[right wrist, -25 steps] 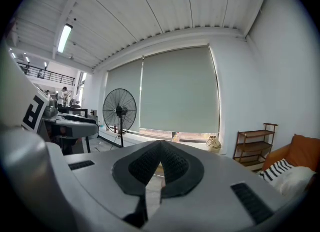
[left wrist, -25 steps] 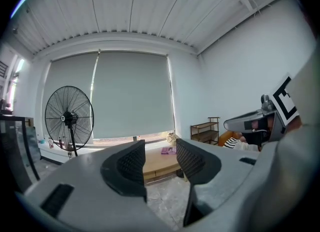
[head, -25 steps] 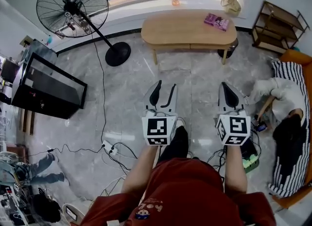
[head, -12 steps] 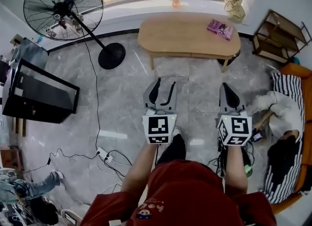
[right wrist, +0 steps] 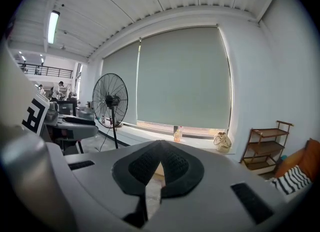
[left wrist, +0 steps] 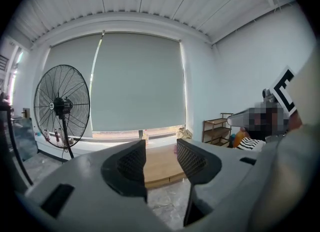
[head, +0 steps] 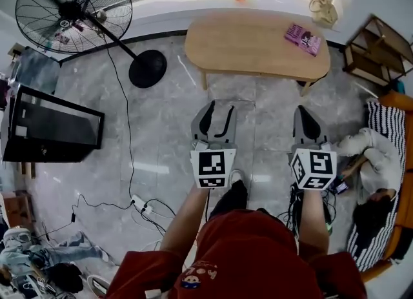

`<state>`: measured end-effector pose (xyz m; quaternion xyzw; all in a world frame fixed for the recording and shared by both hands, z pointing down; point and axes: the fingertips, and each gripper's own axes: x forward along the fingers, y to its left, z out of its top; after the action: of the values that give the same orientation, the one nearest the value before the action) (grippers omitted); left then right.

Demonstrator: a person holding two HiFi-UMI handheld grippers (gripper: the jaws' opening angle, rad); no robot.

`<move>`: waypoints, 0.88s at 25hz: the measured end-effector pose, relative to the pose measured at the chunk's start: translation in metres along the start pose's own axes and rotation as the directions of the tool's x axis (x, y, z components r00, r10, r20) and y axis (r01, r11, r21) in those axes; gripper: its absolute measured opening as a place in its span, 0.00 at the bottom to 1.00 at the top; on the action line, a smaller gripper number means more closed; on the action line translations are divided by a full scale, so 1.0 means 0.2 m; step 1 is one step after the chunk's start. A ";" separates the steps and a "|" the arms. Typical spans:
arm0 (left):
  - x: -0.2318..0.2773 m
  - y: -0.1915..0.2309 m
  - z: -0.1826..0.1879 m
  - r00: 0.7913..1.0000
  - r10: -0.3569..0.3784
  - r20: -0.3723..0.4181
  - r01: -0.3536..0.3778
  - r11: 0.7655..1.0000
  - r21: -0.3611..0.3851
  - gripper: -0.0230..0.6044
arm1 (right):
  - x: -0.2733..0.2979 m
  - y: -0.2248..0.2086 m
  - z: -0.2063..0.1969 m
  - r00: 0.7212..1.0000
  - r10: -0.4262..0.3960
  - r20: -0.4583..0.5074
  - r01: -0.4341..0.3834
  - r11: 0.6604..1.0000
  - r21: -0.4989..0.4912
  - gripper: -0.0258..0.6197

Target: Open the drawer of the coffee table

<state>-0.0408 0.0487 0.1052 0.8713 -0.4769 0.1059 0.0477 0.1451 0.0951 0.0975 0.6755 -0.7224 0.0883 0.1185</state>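
The light wooden coffee table (head: 258, 42) stands ahead by the window wall, its long front side toward me; I cannot make out a drawer front on it. A pink book (head: 303, 38) lies on its right end. My left gripper (head: 218, 112) is held out over the floor well short of the table, open and empty. In the left gripper view the table (left wrist: 159, 171) shows through the gap between the jaws of the left gripper (left wrist: 160, 146). My right gripper (head: 306, 113) hangs level with it, shut on nothing. In the right gripper view the right gripper (right wrist: 160, 148) has its pads meeting.
A standing fan (head: 71, 10) with a round base (head: 147, 68) stands to the table's left. A black cabinet (head: 51, 130) is at far left. A power strip (head: 143, 207) and cables lie on the floor. A wooden shelf (head: 381, 49) and a person lying down (head: 377, 162) are to the right.
I have walked forward toward the table with both grippers held out ahead; the floor and cables have slid back under me. Neither gripper's jaws look different.
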 end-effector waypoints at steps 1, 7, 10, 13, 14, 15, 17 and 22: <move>0.03 0.01 0.00 1.000 -0.004 -0.004 0.004 1.000 0.000 0.34 | 0.03 0.00 0.01 1.000 -0.001 0.000 0.001 1.000 0.000 0.03; 0.14 0.04 0.04 1.000 -0.012 -0.004 0.012 1.000 0.004 0.34 | 0.14 -0.05 0.08 1.000 -0.006 0.019 0.006 1.000 0.002 0.03; 0.20 0.02 0.07 1.000 -0.007 0.000 0.007 1.000 0.010 0.34 | 0.19 -0.11 0.09 1.000 0.000 0.026 0.000 1.000 0.004 0.03; 0.29 -0.01 0.10 1.000 -0.007 0.003 0.007 1.000 0.017 0.34 | 0.25 -0.18 0.10 0.999 0.004 0.034 -0.004 1.000 0.008 0.03; 0.32 -0.02 0.11 1.000 -0.003 0.005 0.003 1.000 0.020 0.34 | 0.27 -0.22 0.10 0.999 0.004 0.038 -0.005 1.000 0.009 0.03; 0.37 -0.03 0.11 1.000 0.005 0.008 -0.005 1.000 0.023 0.34 | 0.30 -0.26 0.10 0.999 0.005 0.043 -0.005 1.000 0.012 0.03; 0.47 -0.06 0.13 0.999 0.032 0.015 -0.032 0.999 0.028 0.34 | 0.37 -0.36 0.10 0.999 0.006 0.053 -0.007 1.000 0.020 0.03; 0.76 -0.22 0.20 0.997 0.069 0.017 -0.069 0.997 0.022 0.33 | 0.52 -0.72 0.16 0.998 0.018 0.061 -0.019 1.000 0.015 0.03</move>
<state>0.0813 -0.0603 0.1020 0.8556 -0.5058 0.1058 0.0300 0.2804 -0.0233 0.0930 0.6719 -0.7313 0.0745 0.0905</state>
